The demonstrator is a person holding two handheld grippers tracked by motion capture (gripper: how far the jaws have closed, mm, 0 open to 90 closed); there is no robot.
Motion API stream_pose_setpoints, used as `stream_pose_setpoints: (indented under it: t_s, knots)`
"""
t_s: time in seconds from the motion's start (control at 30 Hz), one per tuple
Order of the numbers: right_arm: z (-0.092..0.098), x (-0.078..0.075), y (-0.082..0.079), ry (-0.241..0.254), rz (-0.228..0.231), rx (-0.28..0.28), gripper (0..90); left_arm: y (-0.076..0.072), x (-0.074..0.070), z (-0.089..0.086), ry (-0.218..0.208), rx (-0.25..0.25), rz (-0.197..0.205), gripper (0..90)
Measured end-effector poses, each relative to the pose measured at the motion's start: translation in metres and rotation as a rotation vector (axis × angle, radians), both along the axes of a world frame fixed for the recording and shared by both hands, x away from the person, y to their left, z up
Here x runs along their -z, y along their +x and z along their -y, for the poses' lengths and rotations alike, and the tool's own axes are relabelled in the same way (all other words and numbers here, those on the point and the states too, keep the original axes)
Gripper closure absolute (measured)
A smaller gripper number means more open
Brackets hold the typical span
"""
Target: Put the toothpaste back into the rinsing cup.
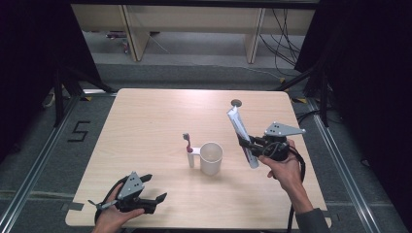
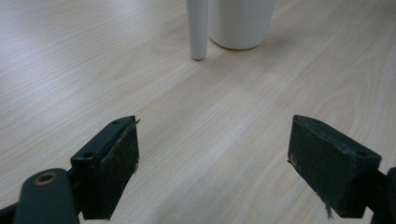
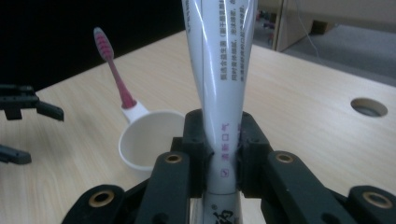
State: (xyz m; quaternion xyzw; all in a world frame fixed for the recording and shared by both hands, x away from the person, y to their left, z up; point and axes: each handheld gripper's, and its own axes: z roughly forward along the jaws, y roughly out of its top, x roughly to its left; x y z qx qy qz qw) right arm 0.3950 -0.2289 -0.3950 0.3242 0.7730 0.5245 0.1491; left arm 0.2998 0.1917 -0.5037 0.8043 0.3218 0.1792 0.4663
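Right claw clamped on toothpaste tube, lifted near the worktop's right edge; left claw apart, empty. Next: lower tube into cup.

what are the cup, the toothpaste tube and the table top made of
Cup: looks like matte white plastic or ceramic; smooth, even and dull.
Toothpaste tube: glossy soft plastic or laminate, with long highlights and printed text.
Table top: pale wood-grain surface, likely laminate.
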Motion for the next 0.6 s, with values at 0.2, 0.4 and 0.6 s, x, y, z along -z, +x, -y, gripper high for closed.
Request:
stream_pose_setpoints:
  t_s: [0.2, 0.4, 0.6]
  knots:
    - [-0.014, -0.006, 0.008, 0.063, 0.025, 0.000, 77.2, 0.000, 0.000, -0.001, 0.002, 0.005, 0.003, 16.1]
    - [-0.029, -0.009, 0.017, 0.128, 0.033, -0.018, 77.3, 0.000, 0.000, -0.001, -0.007, 0.004, 0.002, 16.1]
    - [-0.045, -0.005, 0.024, 0.155, 0.020, -0.030, 77.2, 0.000, -0.001, -0.002, 0.007, 0.002, 0.005, 16.1]
